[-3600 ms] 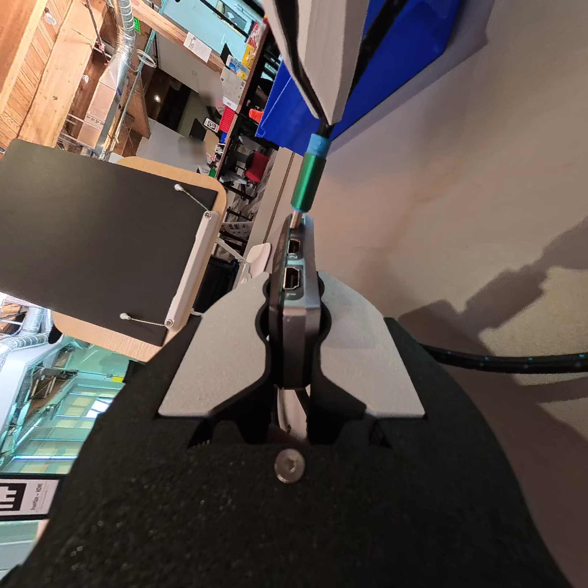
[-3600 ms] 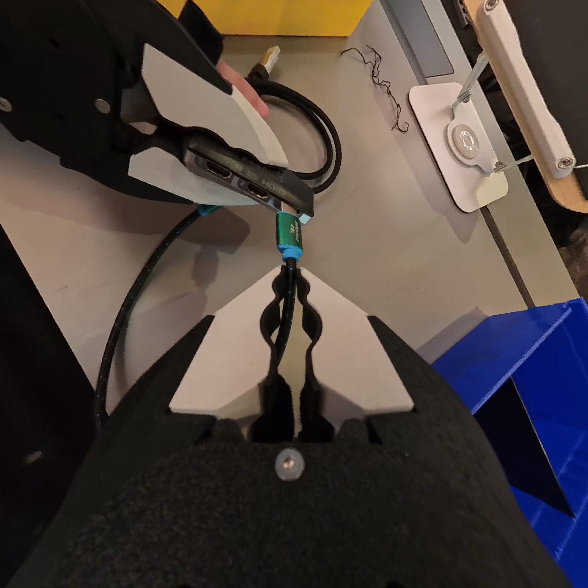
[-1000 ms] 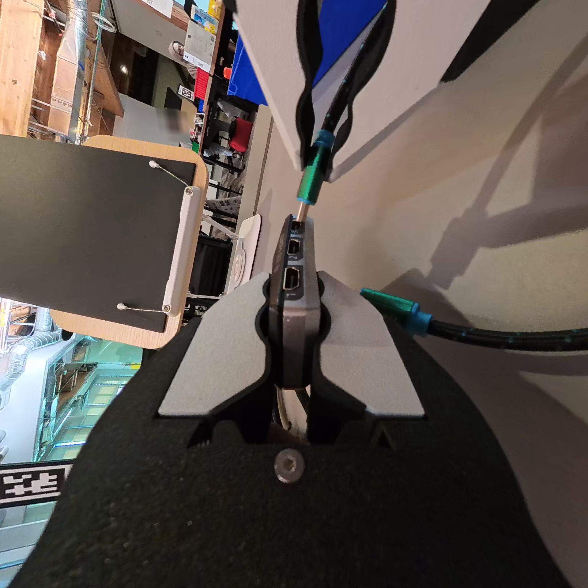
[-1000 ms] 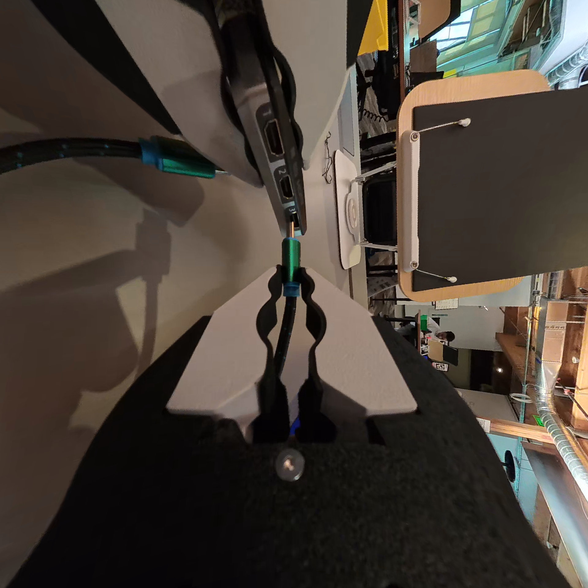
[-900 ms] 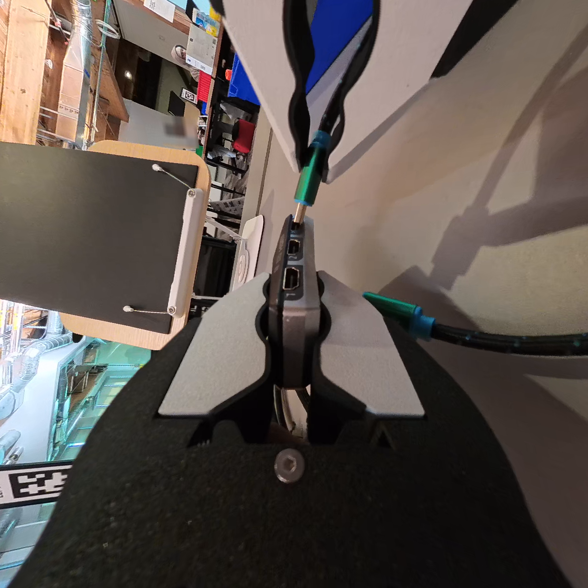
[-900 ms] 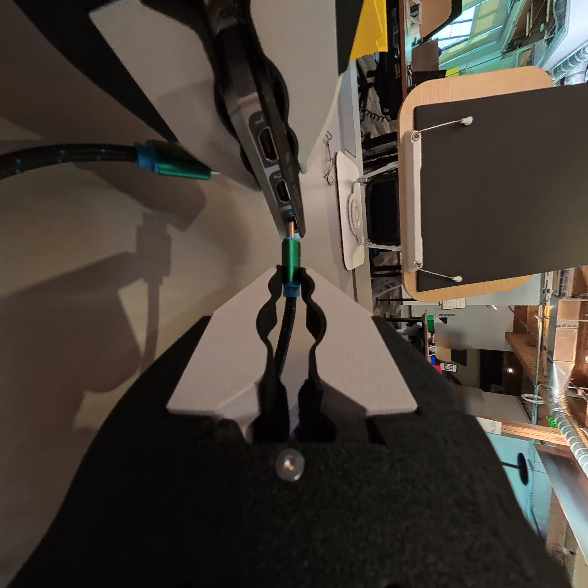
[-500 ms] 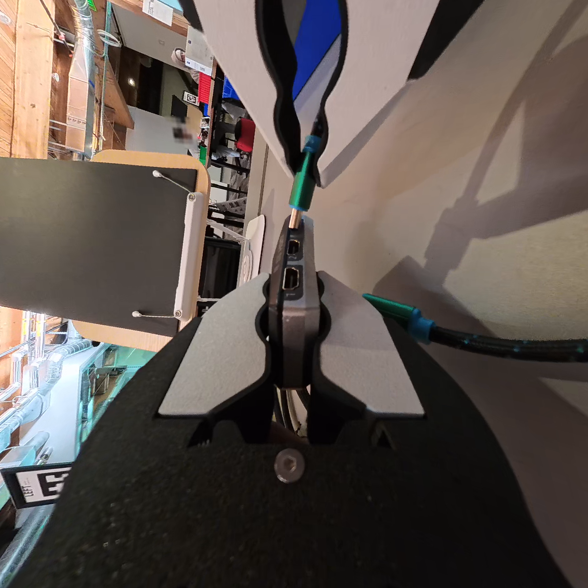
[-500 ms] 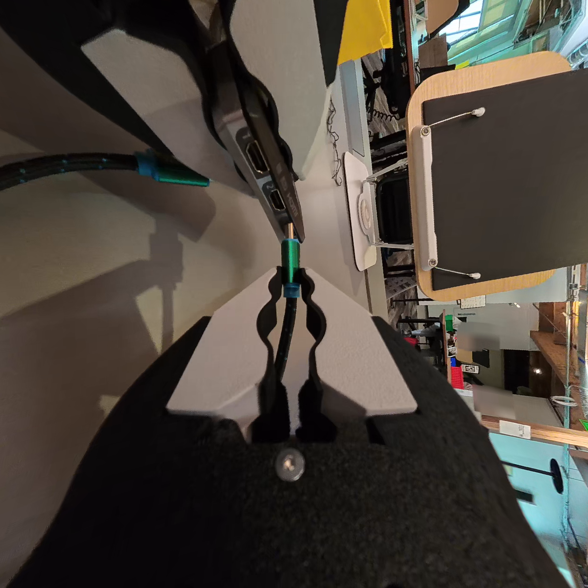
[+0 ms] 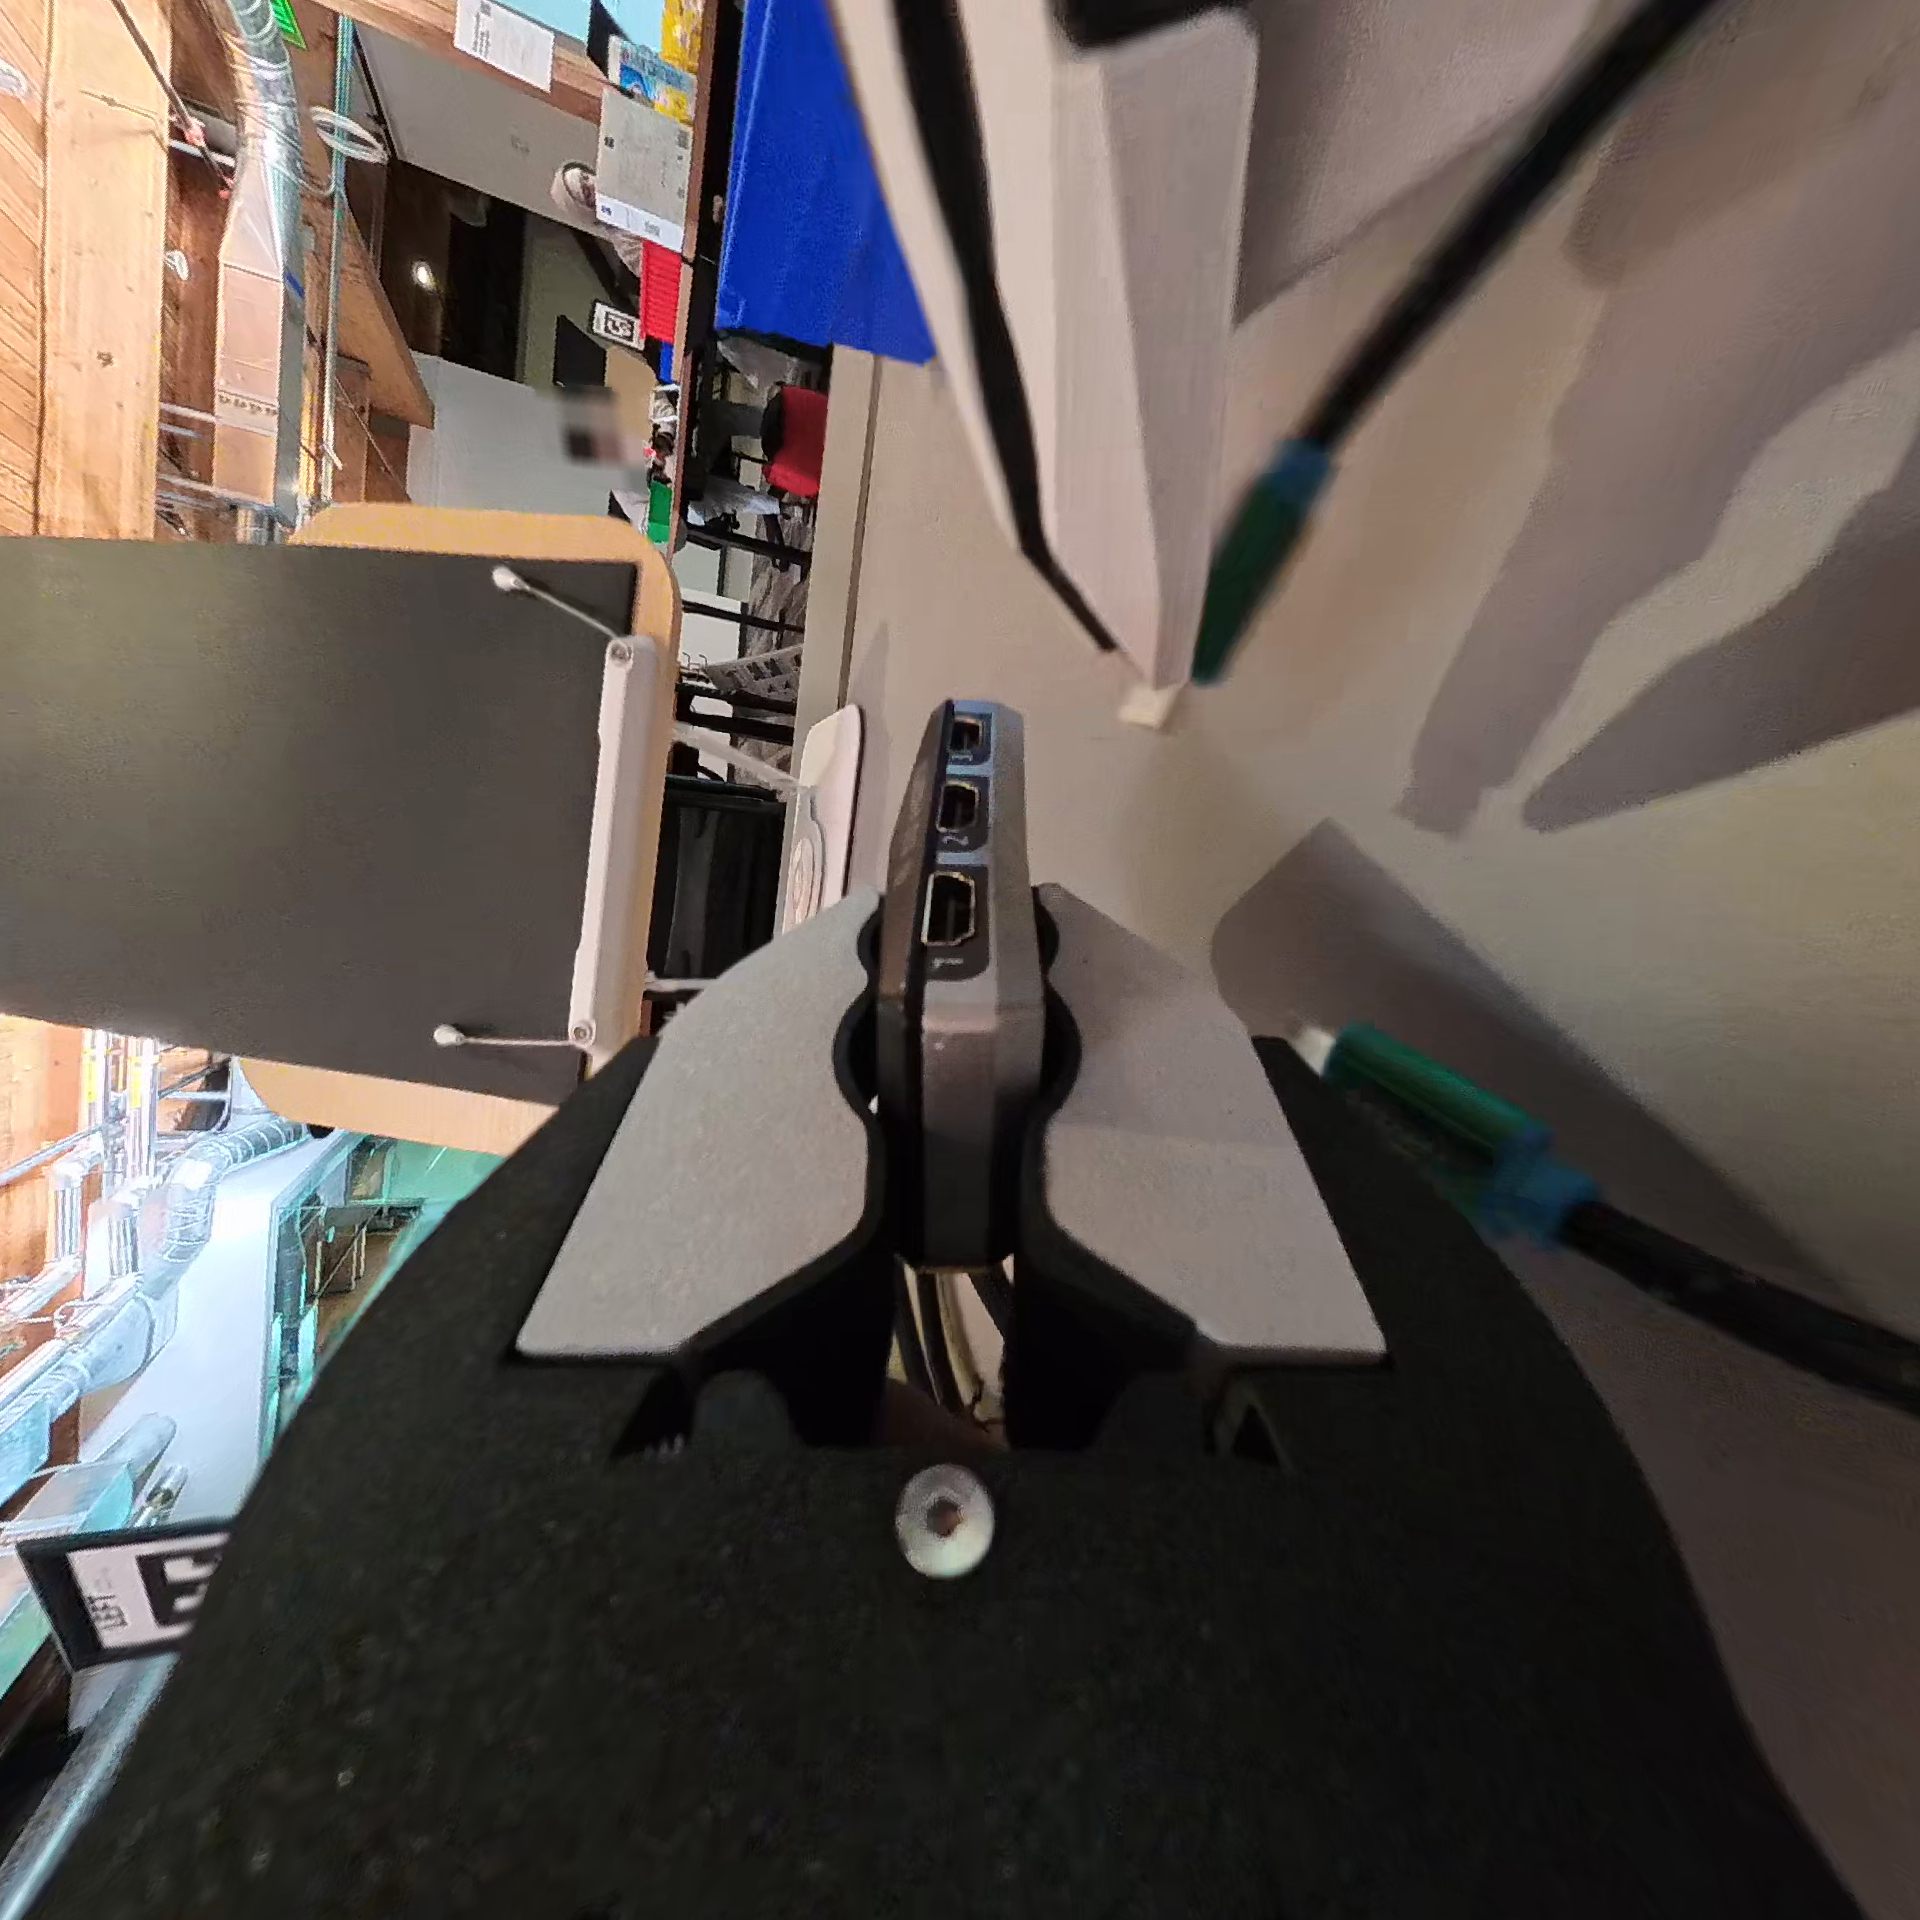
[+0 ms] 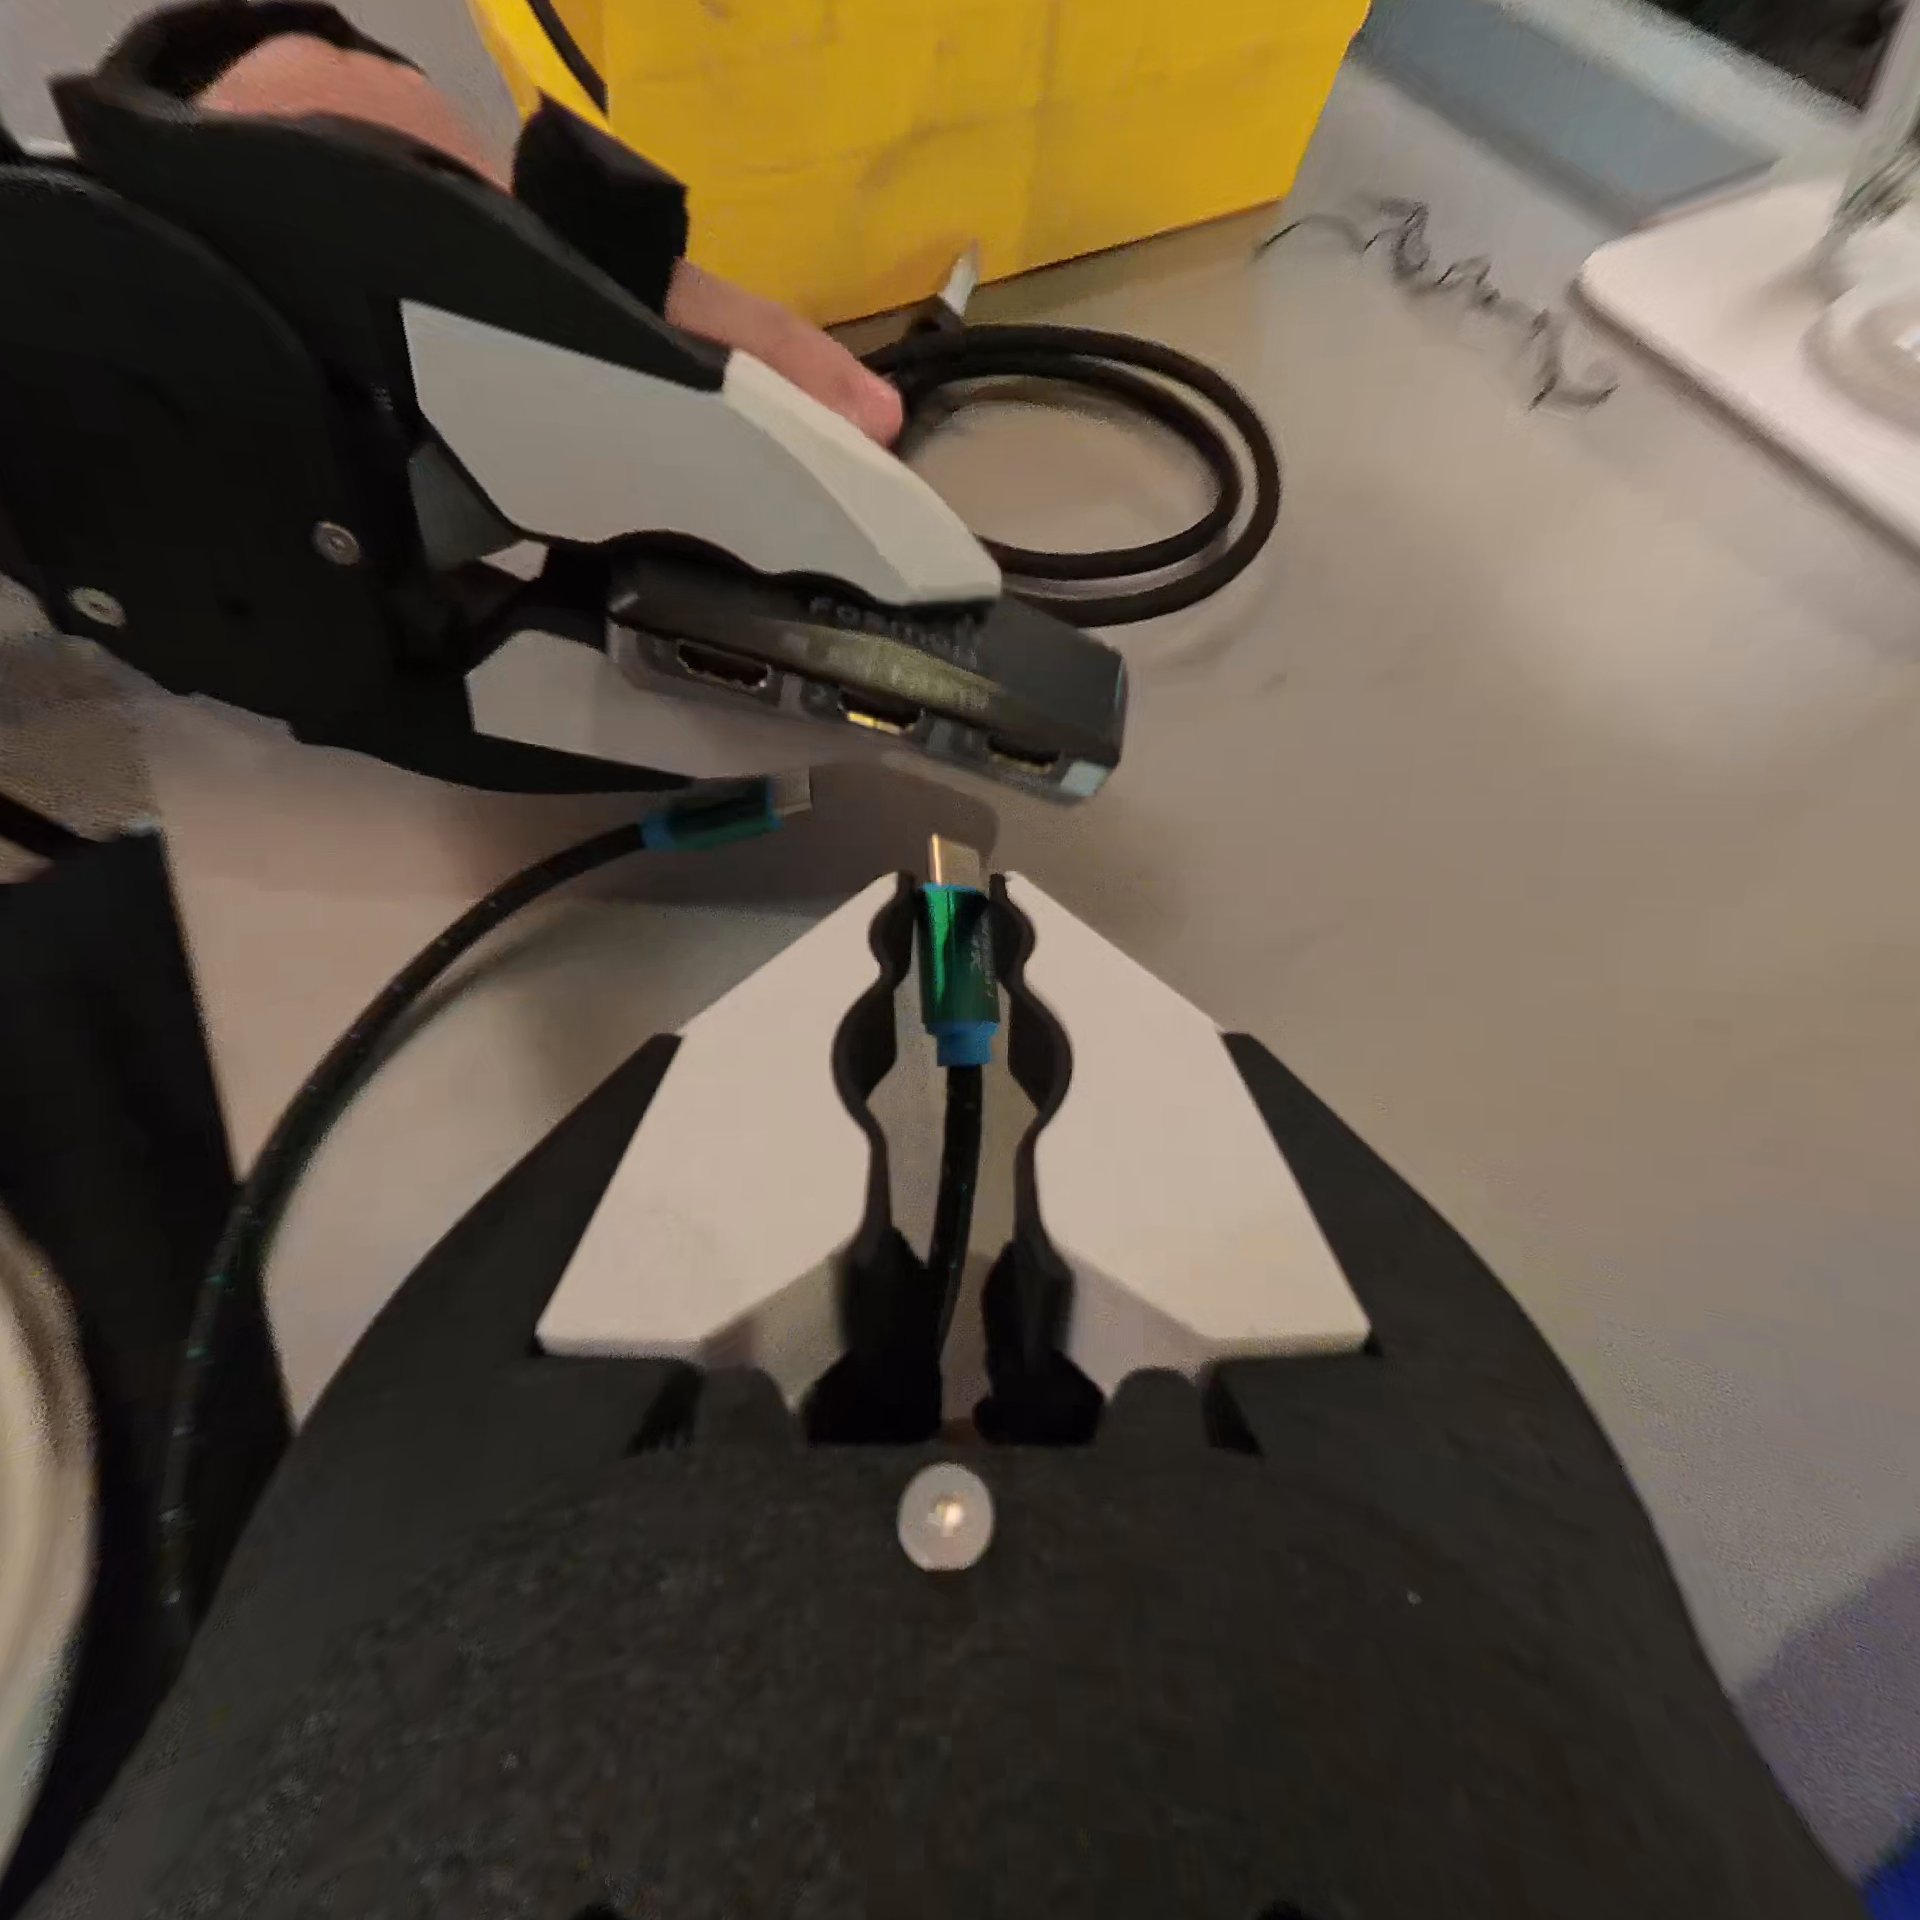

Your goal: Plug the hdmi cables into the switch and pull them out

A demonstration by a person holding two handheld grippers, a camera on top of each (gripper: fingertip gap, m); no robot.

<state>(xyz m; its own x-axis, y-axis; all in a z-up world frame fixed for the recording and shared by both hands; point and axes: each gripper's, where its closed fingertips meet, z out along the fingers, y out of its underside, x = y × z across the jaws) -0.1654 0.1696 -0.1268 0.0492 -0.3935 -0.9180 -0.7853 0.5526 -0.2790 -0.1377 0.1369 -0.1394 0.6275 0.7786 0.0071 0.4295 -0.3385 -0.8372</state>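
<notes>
On the grey table (image 10: 1455, 831), the left gripper (image 9: 958, 1039) was clamped on the switch (image 9: 971, 914), while the right gripper (image 10: 951, 935) pinched a green plug (image 10: 958, 961) just short of the ports. Its tip sat off-line from any port, so pushing could have jammed it against the casing or slid it in the grip.

The green plug (image 10: 961, 961) has come out of the switch (image 10: 894, 675); the right gripper (image 10: 951, 904) has pulled back, seemingly rotating too.
</notes>
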